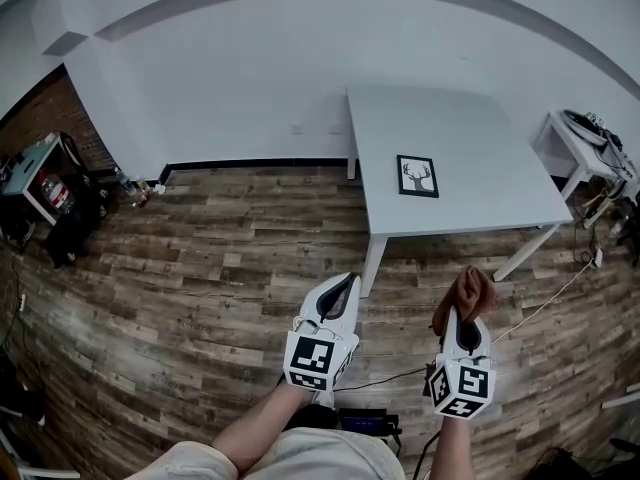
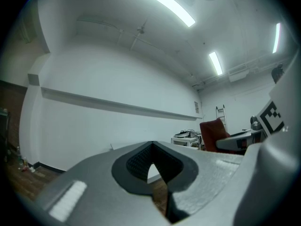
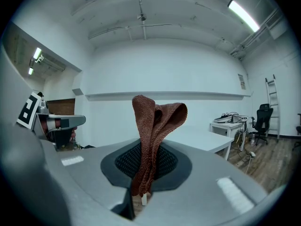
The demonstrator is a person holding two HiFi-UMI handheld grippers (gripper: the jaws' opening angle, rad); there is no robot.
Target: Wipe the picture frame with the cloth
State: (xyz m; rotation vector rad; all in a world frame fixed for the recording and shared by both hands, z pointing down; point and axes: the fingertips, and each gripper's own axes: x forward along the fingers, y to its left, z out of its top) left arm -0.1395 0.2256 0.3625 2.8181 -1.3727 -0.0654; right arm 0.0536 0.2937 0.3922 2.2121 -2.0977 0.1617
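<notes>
The picture frame [image 1: 417, 176], black with a deer print, lies flat on the white table [image 1: 470, 138] well ahead of me. Both grippers hover over the wooden floor, short of the table's near edge. My right gripper [image 1: 463, 313] is shut on a brown knitted cloth [image 1: 468, 290]; in the right gripper view the cloth [image 3: 154, 126] stands up folded from between the pads of the right gripper [image 3: 143, 161]. My left gripper [image 1: 344, 282] is shut with nothing in it, and in its own view the left gripper [image 2: 151, 149] points at the white wall.
A small white side table [image 1: 588, 151] with cables stands right of the main table. Dark furniture and a red cylinder [image 1: 53, 192] stand by the brick wall at left. Cables [image 1: 545, 298] trail over the floor near my right side.
</notes>
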